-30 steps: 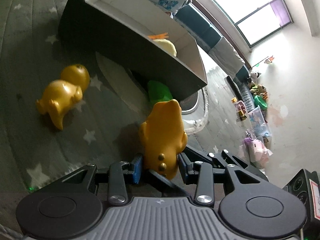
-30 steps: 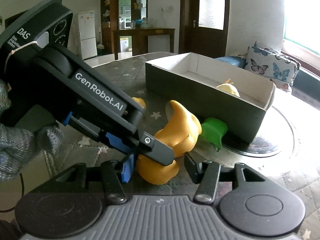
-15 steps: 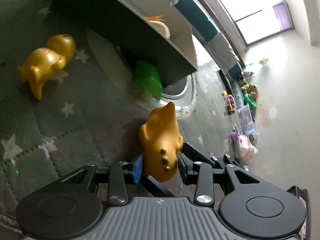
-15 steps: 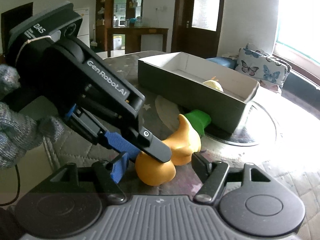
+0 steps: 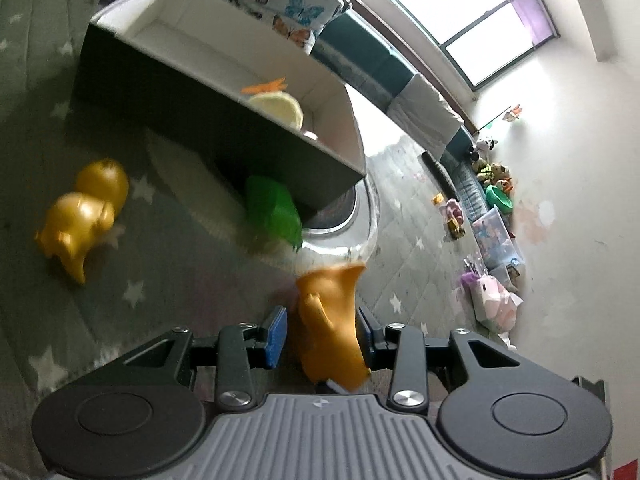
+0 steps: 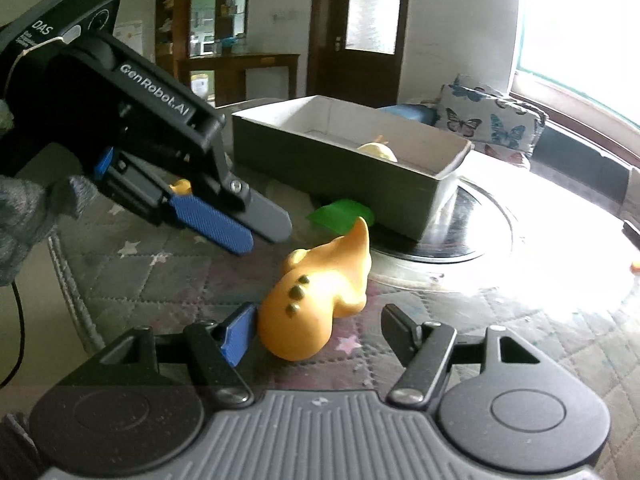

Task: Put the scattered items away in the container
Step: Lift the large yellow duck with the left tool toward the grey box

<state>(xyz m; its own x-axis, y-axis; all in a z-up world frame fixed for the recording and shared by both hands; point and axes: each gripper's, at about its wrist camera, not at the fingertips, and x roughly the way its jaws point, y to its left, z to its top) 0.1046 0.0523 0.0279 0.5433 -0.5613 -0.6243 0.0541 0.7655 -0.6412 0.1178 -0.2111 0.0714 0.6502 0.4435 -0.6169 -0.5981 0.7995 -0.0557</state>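
Note:
An orange toy animal (image 6: 320, 292) lies on its side on the quilted mat, between the fingers of my right gripper (image 6: 320, 328), which is open and not gripping it. My left gripper (image 6: 256, 224) is open and raised above and left of the toy; in the left wrist view (image 5: 320, 332) the blurred toy (image 5: 332, 328) shows between its fingers. The dark box (image 6: 352, 172) with a white inside holds a pale yellow toy (image 6: 378, 152). A green toy (image 6: 340, 216) lies against the box. A gold toy animal (image 5: 80, 216) lies on the mat to the left.
A round glass plate (image 6: 480, 248) lies under the box's right end. A butterfly cushion (image 6: 488, 128) and sofa stand behind the box. Toys and bins (image 5: 492, 232) line the far wall. The left hand's grey glove (image 6: 20, 216) is at the left edge.
My left gripper has opened and let go of the orange toy, then lifted away. The toy now lies on the mat between my right gripper's open fingers.

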